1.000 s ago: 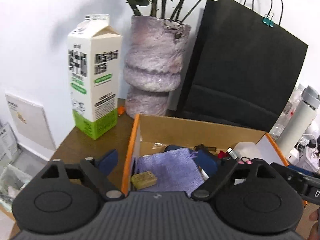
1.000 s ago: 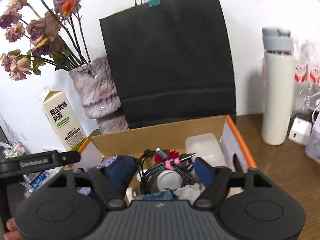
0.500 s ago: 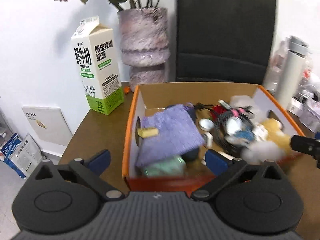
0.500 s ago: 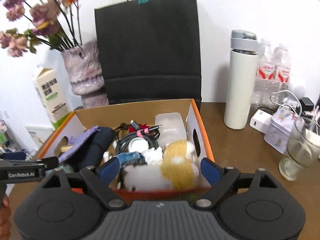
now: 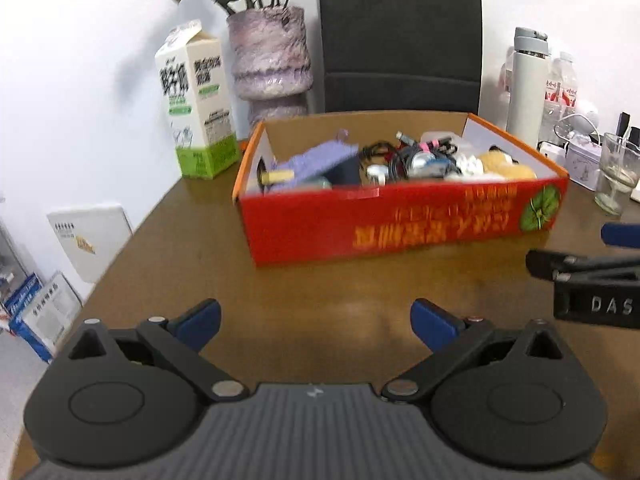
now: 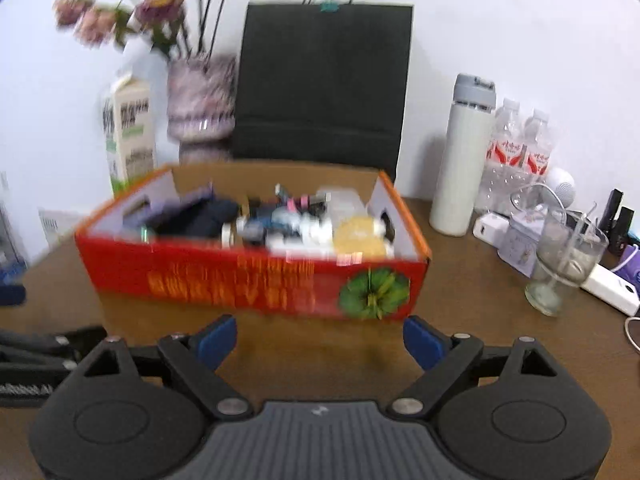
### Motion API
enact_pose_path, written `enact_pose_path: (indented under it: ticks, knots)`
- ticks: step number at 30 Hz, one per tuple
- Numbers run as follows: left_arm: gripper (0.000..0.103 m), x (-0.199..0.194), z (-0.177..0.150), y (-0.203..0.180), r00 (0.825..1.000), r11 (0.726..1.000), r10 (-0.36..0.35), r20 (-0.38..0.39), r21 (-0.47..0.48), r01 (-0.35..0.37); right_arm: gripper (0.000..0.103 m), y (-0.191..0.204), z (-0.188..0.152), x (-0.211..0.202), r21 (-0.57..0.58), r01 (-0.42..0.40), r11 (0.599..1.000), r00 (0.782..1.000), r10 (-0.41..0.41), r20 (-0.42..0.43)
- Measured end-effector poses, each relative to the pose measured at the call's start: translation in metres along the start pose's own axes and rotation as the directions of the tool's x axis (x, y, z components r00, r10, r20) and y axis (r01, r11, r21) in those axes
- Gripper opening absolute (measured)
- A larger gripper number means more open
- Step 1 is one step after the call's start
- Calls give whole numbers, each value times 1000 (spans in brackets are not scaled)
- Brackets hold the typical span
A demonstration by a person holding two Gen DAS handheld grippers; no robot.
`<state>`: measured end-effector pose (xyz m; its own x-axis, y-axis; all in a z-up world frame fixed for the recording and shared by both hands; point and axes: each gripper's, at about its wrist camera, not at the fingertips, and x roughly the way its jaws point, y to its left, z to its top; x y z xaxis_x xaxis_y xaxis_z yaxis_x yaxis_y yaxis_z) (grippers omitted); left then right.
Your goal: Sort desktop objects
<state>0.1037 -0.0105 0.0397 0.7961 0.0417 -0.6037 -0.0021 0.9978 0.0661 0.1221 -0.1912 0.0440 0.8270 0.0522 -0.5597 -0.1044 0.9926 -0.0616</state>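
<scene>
Both grippers held spread apart and empty before the red box

The left gripper (image 5: 315, 320) and right gripper (image 6: 319, 338) were kept above the bare brown table (image 5: 320, 280), their jaws having just been opened wider; the red box (image 5: 400, 224), filled with mixed clutter, was seen ahead, apart.

Red box (image 5: 400, 228) of clutter on brown table (image 5: 248, 280), milk carton (image 5: 196, 100) left, left hand-held gripper (image 5: 316, 320) empty, jaws wide

Ahead of the left gripper (image 5: 316, 322), apart from its fingertips, an open red cardboard box (image 5: 400, 226) sits upright, crammed with a purple cloth (image 5: 320, 156), black cables (image 5: 394, 156), a yellow plush (image 5: 506, 166) and small white items.
</scene>
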Motion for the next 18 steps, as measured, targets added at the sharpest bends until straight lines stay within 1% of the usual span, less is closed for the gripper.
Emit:
enact_pose_path:
  ticks: [3, 5, 8, 11, 15, 16, 18]
  knots:
    - [103, -11, -18, 3, 1000, 999, -14, -21, -29, 13, 90, 1, -18, -5, 23, -18, 1000, 999, 19, -38]
    - [103, -20, -29, 5, 999, 997, -32, -41, -69, 29, 91, 3, -29, -12, 47, -32, 998, 998, 34, -49]
    - [103, -30, -42, 5, 998, 995, -46, -51, -96, 41, 93, 9, -47, -20, 32, -46, 998, 996, 48, -75]
    - [103, -38, -55, 3, 996, 995, -57, -74, -83, 51, 93, 18, -64, -29, 7, -50, 999, 994, 50, -99]
    - [103, -51, -74, 5, 995, 996, -52, -84, -81, 45, 95, 20, -81, -48, 35, -73, 997, 992, 76, -102]
    - [103, -56, -79, 6, 997, 996, -45, -70, -75, 40, 98, 19, -84, -52, 43, -74, 996, 992, 78, -101]
    - [103, -62, -85, 8, 997, 996, -53, -64, -72, 48, 103, 20, -92, -61, 53, -64, 997, 992, 69, -103]
